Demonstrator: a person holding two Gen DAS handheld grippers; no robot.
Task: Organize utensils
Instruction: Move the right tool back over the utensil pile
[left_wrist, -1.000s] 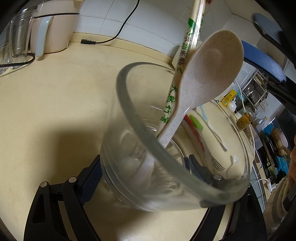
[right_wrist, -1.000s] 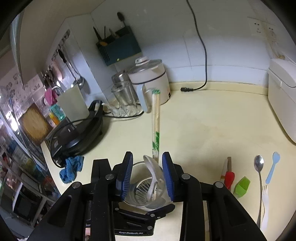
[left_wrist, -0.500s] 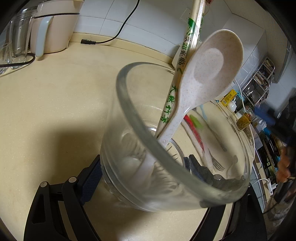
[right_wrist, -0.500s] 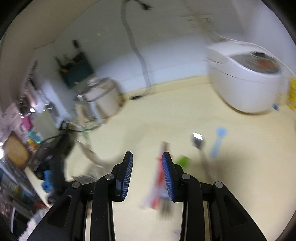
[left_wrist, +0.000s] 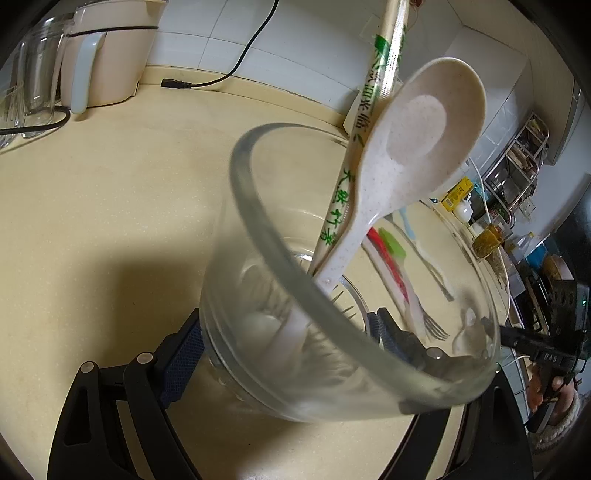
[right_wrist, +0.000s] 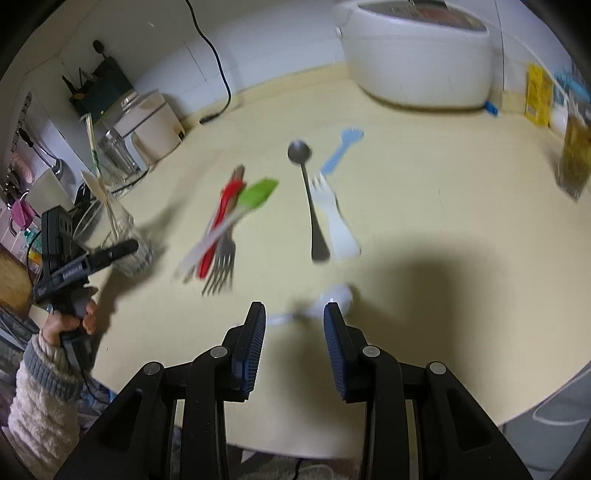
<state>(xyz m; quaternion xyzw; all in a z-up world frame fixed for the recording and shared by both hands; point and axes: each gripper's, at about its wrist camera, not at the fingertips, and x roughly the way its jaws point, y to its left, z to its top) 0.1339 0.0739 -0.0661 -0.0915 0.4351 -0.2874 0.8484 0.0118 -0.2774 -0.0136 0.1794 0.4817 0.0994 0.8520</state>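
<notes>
My left gripper (left_wrist: 284, 343) is shut on a clear glass cup (left_wrist: 258, 206), its blue pads pressing both sides. In the cup stand a speckled beige spoon (left_wrist: 417, 133) and paper-sleeved chopsticks (left_wrist: 373, 96). In the right wrist view the same cup (right_wrist: 129, 243) sits at the left. My right gripper (right_wrist: 294, 332) is open with nothing between its pads, just short of a pale plastic spoon (right_wrist: 334, 297) lying on the counter. Beyond it lie a metal spoon (right_wrist: 308, 192), a white fork (right_wrist: 332, 218), a blue fork (right_wrist: 340, 151), a green spatula (right_wrist: 255, 194), a red utensil (right_wrist: 221, 214) and a metal fork (right_wrist: 221, 262).
A white rice cooker (right_wrist: 413, 55) stands at the back right. A cream kettle (right_wrist: 151, 125), glass jars (right_wrist: 118, 155) and a black power cord (right_wrist: 214, 66) line the back left. A sleeved hand (right_wrist: 62, 325) holds the left gripper near the counter's front edge (right_wrist: 517, 410).
My right gripper has swung away from above the cup, to the right and down, and now hangs over the loose utensils. The left gripper and cup have stayed still.
</notes>
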